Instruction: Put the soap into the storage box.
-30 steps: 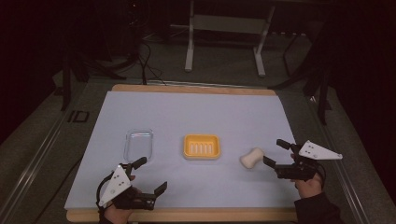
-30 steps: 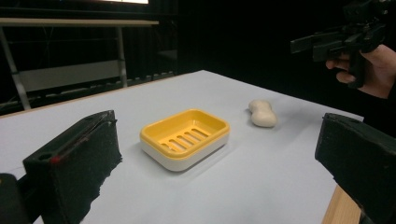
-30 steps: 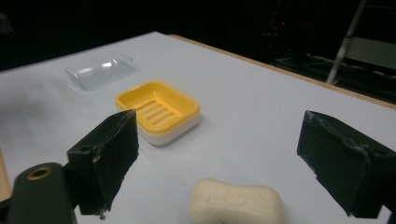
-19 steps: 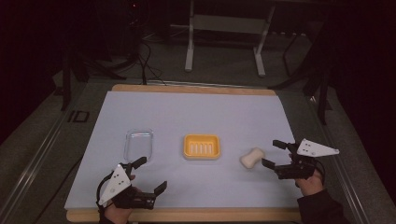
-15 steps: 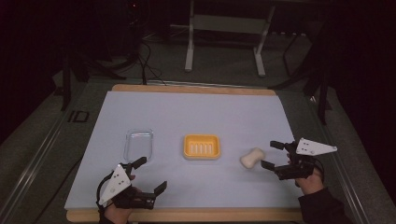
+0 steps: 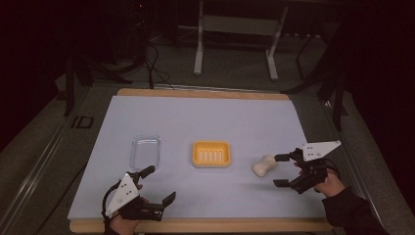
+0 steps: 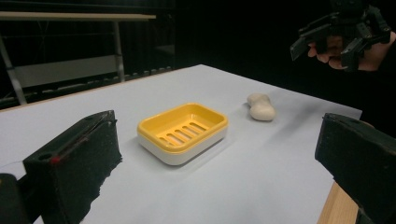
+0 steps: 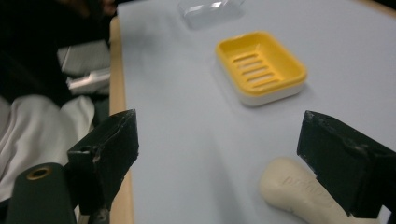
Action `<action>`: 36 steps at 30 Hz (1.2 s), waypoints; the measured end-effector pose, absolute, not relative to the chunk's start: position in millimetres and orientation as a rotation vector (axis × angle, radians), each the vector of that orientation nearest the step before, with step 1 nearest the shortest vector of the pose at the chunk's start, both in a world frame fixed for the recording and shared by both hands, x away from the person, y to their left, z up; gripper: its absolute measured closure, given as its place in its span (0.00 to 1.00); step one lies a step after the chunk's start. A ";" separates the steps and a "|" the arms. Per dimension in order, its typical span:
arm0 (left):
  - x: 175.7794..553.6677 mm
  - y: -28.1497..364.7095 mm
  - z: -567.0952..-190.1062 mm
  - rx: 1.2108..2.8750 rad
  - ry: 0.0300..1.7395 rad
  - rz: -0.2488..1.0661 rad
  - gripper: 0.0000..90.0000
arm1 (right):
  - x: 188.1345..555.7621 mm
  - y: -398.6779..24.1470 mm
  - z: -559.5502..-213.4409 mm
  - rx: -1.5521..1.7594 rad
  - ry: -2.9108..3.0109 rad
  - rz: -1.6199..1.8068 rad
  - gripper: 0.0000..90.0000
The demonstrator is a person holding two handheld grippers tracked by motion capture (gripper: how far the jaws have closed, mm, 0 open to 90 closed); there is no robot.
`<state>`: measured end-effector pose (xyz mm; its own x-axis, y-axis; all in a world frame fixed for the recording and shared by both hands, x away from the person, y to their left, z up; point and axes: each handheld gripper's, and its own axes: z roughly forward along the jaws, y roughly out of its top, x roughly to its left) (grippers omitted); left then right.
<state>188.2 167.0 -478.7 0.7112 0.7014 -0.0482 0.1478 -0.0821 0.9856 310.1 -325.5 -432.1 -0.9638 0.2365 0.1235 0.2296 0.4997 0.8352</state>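
Observation:
A yellow soap dish with a slotted floor sits mid-table, also in the left gripper view and the right gripper view. A cream bar of soap lies to its right. My right gripper hovers open just right of the soap, its jaws on either side of the bar's near end without touching it. My left gripper rests open near the table's front left edge, nothing between its jaws. A clear plastic lid lies left of the dish.
The white sheet covers a wooden table whose edge runs along the front. A metal stand and cables lie on the dark floor behind. White cloth shows beside the table in the right gripper view.
My right gripper has moved left toward the soap, closing the gap to it. The left gripper has stayed put.

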 end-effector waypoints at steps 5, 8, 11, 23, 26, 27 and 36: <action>187.9 166.9 -478.8 1.620 0.697 0.528 0.00 | 309.5 -320.5 -428.2 0.340 2.780 1.425 0.14; 187.8 166.8 -478.8 1.624 0.696 0.526 0.00 | 310.1 -317.0 -428.0 0.301 2.873 1.322 0.14; 187.7 166.2 -478.9 1.627 0.695 0.523 0.00 | 310.1 -313.7 -429.5 0.276 2.939 1.216 0.15; 188.1 165.5 -479.4 1.637 0.693 0.523 0.00 | 313.7 -308.2 -432.7 0.251 3.061 0.936 0.15; 188.2 165.2 -479.7 1.642 0.694 0.520 0.00 | 315.4 -305.2 -435.2 0.265 3.098 0.837 0.18; 188.2 165.3 -479.8 1.644 0.694 0.520 0.00 | 316.3 -304.5 -435.7 0.272 3.103 0.819 0.18; 188.0 165.1 -480.5 1.653 0.697 0.523 0.00 | 321.8 -299.6 -435.9 0.313 3.152 0.726 0.18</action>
